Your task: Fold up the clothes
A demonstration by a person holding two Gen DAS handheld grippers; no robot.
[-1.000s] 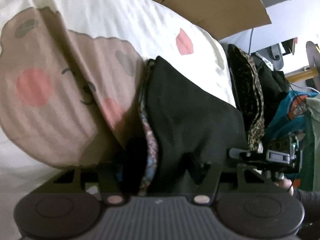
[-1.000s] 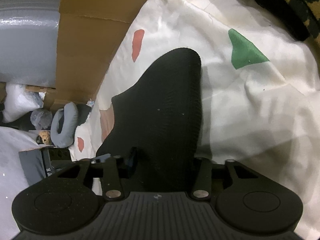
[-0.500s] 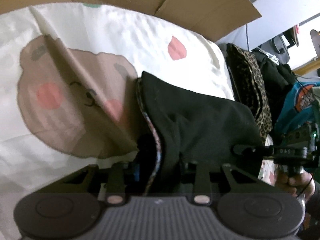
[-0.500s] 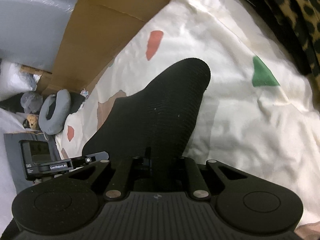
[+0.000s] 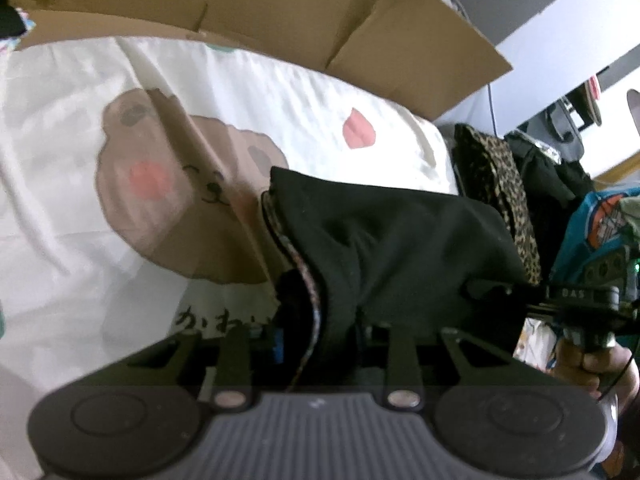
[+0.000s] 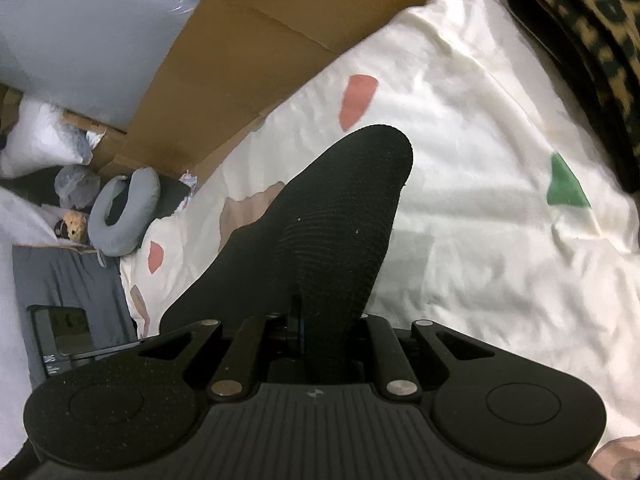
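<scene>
Both grippers pinch one black knitted garment (image 5: pixel 400 240) above a cream bedsheet printed with a brown bear face and pink patches (image 5: pixel 120 260). Left gripper (image 5: pixel 316 344): its jaws have just been closing and now pinch a bunched edge of the garment, where a patterned inner trim shows. Right gripper (image 6: pixel 320 336): fingers drawn close together, clamping a ribbed fold of the same garment (image 6: pixel 336 216), which rises ahead of it off the sheet (image 6: pixel 480 240). In the left wrist view the person's right hand (image 5: pixel 588 364) holds the other gripper at far right. Brown cardboard flaps (image 5: pixel 320 12) border the sheet; a leopard-print cloth (image 6: pixel 592 40) lies beside it.
</scene>
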